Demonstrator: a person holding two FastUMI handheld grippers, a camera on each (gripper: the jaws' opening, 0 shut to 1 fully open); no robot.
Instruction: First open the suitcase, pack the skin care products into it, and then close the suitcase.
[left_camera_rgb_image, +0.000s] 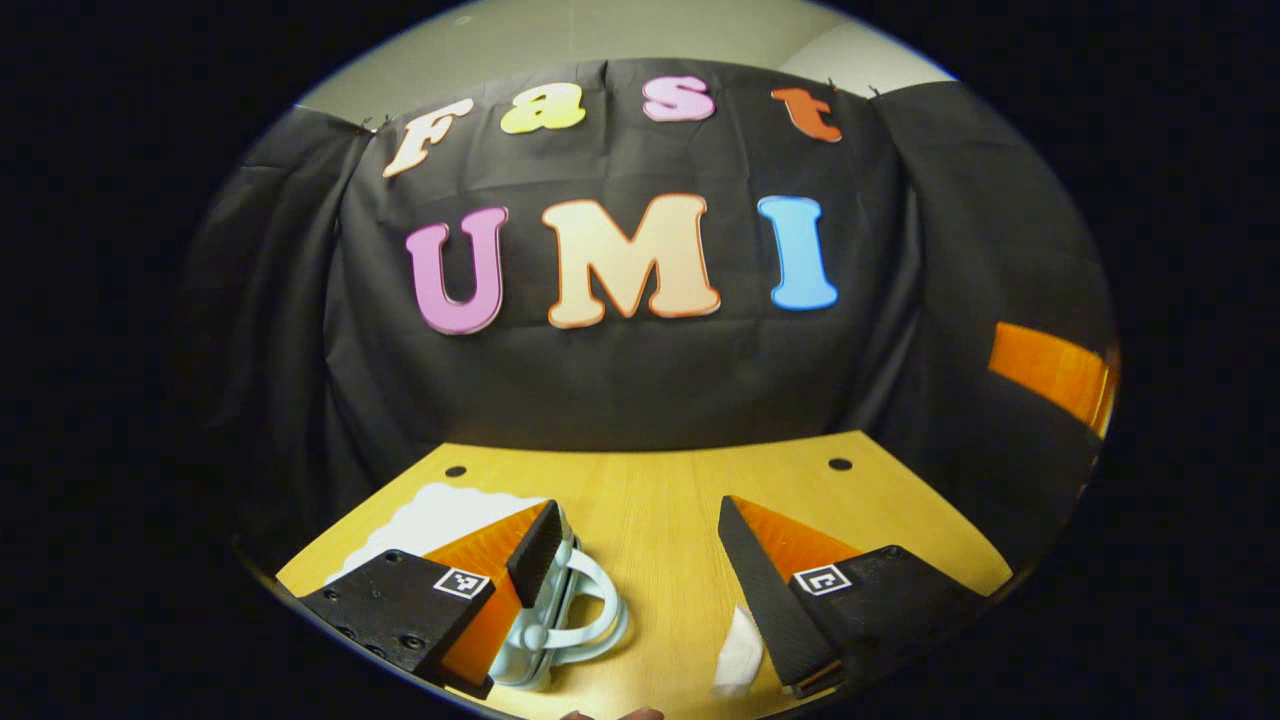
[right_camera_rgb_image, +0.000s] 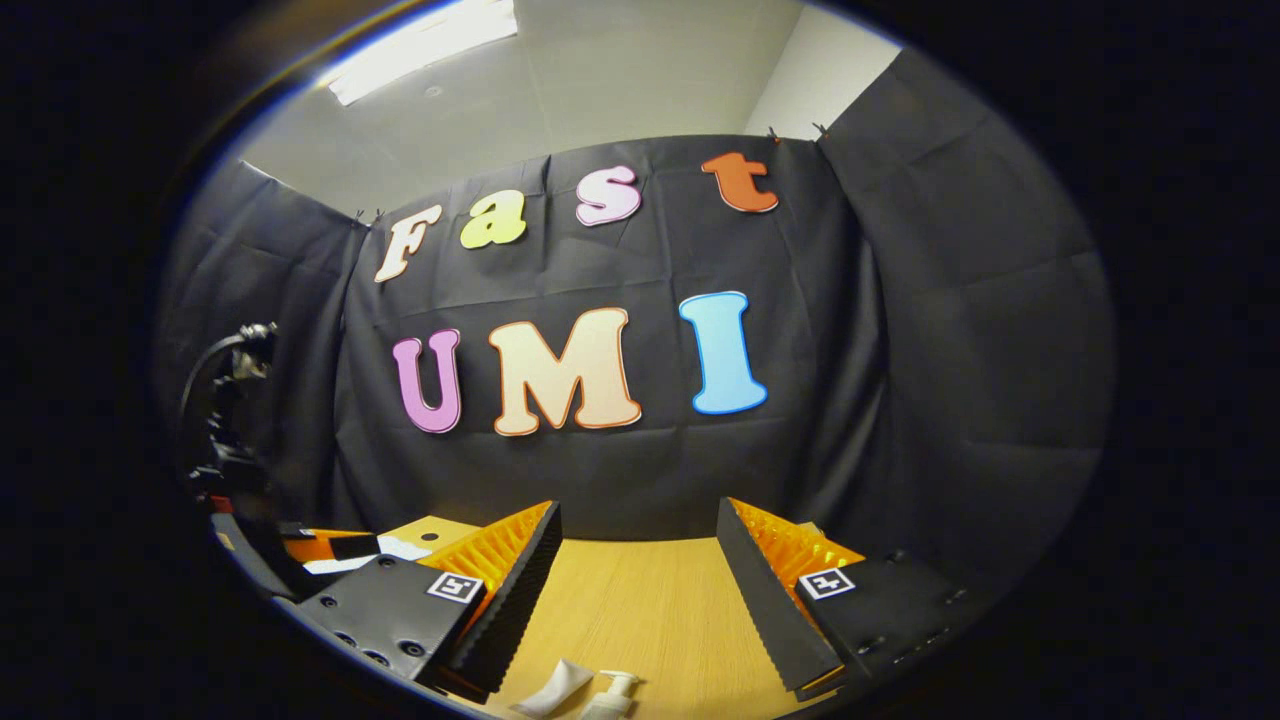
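A: Where is the left hand-held gripper (left_camera_rgb_image: 640, 575)?
B: Low over the counter (left_camera_rgb_image: 660, 500), fingers spread wide with nothing between them. Its left finger (left_camera_rgb_image: 535, 550) stands just at the pale blue suitcase (left_camera_rgb_image: 565, 625); whether it touches I cannot tell.

A: How does the suitcase lie?
B: Near the front edge, on the left. Its handle (left_camera_rgb_image: 600, 600) arches toward the middle of the counter. Most of the case is hidden behind the finger, so I cannot tell whether the lid is up.

A: Anything else there?
B: A white cloth (left_camera_rgb_image: 440, 520) lies on the counter behind the suitcase, at far left. A small white thing (left_camera_rgb_image: 740, 655) shows beside the right finger, too cut off to name.

A: And the right hand-held gripper (right_camera_rgb_image: 640, 580)?
B: Also wide apart and gripping nothing, held above the wood.

A: The skin care products?
B: In the right gripper view a white tube (right_camera_rgb_image: 555, 690) and a white pump bottle (right_camera_rgb_image: 612, 695) lie side by side at the near edge, below the fingers and apart from them. Far left in that view, the other gripper's body (right_camera_rgb_image: 310, 550) stands.
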